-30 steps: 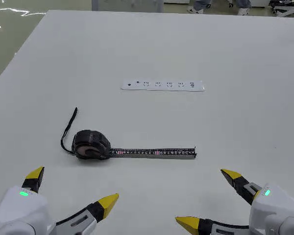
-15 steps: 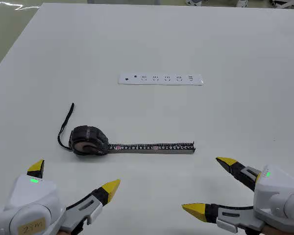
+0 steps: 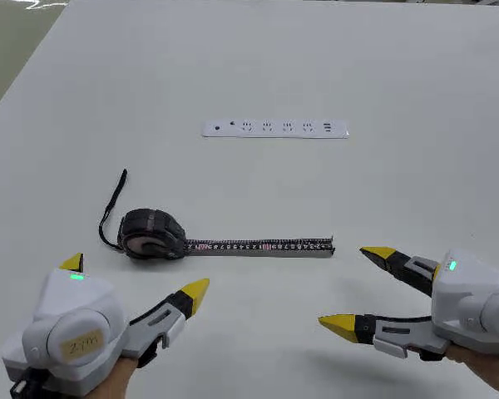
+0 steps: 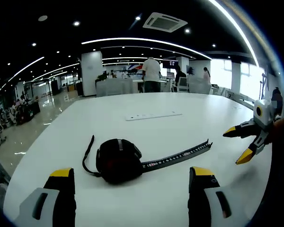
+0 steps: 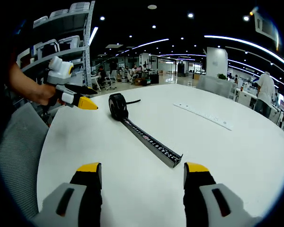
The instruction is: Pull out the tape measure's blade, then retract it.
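At the lower left of the head view the left gripper hovers above the white table, its yellow-tipped jaws spread wide and holding nothing. In the left gripper view those jaws rise from the bottom edge on either side of the tape measure, clear of it. Just above and right of this gripper in the head view, a black wrist strap loops toward the upper left from the tape measure's case. The case stands on the table left of centre. From it the blade runs straight to the right across the middle of the frame, drawn out and lying flat with its markings upward. Its end hook appears to rest on the surface, though it is too small to be sure. In the upper middle, above the blade and well apart from it, lies a white power strip. At the lower right the right gripper has its jaws wide open and empty, tips pointing left, near the blade's free end but not touching it
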